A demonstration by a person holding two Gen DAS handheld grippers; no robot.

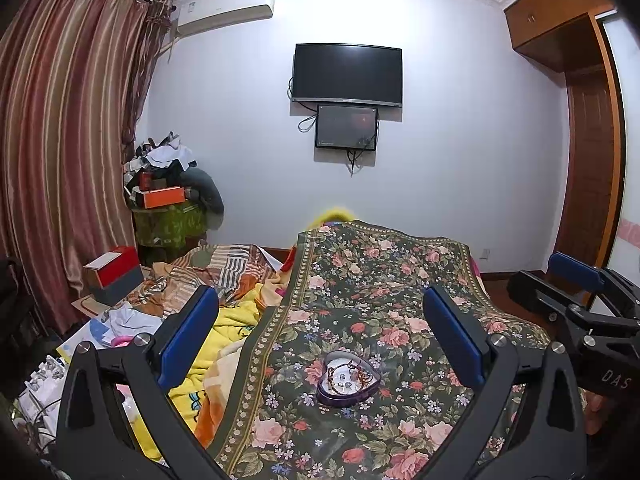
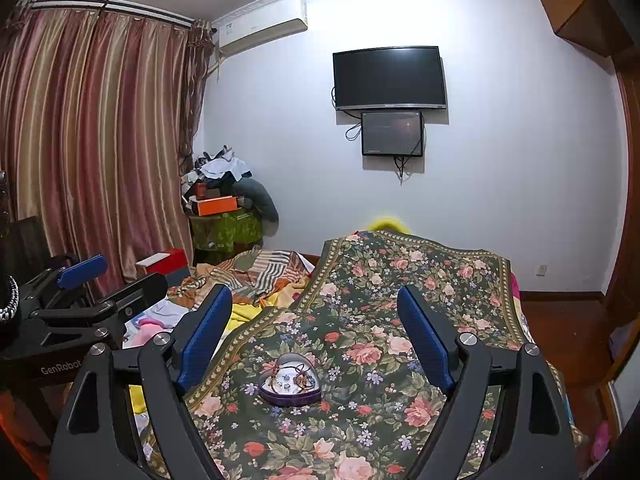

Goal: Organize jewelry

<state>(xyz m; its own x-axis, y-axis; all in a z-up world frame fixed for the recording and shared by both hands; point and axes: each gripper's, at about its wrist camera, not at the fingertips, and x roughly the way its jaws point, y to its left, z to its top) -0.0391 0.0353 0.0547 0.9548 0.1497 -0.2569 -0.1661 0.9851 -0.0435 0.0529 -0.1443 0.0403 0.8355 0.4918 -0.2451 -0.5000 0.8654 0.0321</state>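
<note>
Sitting on the floral cloth (image 1: 400,280) spread over the bed, the heart-shaped tin (image 1: 347,380) is lying open, holding a beaded bracelet and small ring-like pieces too tiny to identify. Both claws are hovering short of it, the left claw (image 1: 320,336) and right claw (image 2: 316,328) each spread wide and gripping nothing. The jewelry is probably light, slippery and prone to tangling, so pinching a bracelet strand is looking safest; the tin's thin rim is likely sliding easily on soft bedding. The left view is showing the right claw's body at its edge, while the right view is showing the left claw's body.
</note>
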